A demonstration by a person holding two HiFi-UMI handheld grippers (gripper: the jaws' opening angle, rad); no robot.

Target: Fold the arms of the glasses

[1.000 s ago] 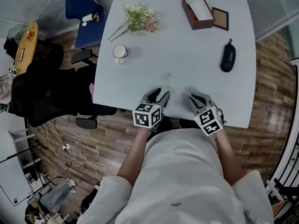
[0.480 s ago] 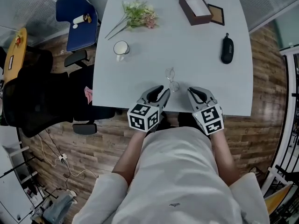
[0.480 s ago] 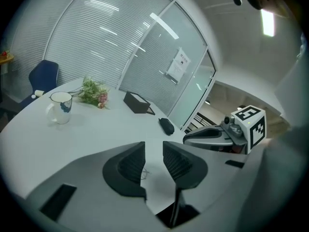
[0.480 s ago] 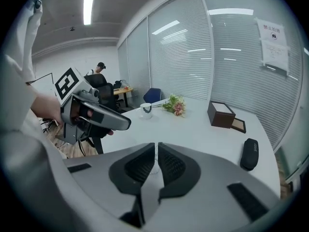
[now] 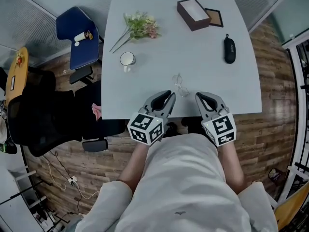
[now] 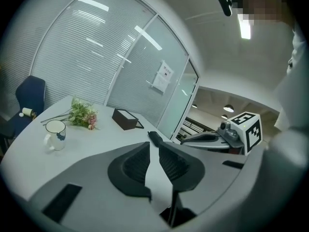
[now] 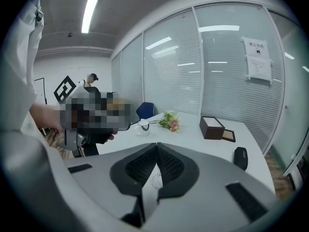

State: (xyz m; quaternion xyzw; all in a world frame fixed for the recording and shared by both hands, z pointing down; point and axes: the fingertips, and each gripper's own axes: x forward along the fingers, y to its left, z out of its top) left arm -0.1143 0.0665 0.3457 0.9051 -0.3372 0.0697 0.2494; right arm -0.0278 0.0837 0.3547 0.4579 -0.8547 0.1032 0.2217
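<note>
The glasses, thin and clear-framed, lie on the white table near its front edge; they are too small to show how their arms lie. Both grippers hang above that edge, close to the person's body and apart from the glasses. My left gripper is just left of them, its jaws closing to a narrow gap with nothing between. My right gripper is to their right, jaws shut and empty. In the right gripper view the glasses show faintly below the jaws.
A white mug and a bunch of flowers sit at the table's left. An open brown box and a black glasses case are at the far right. A blue chair and a black chair stand left of the table.
Both grippers have lifted off the table and drawn back toward the person. The left jaws have narrowed and the right jaws have shut. The glasses stay lying on the table.
</note>
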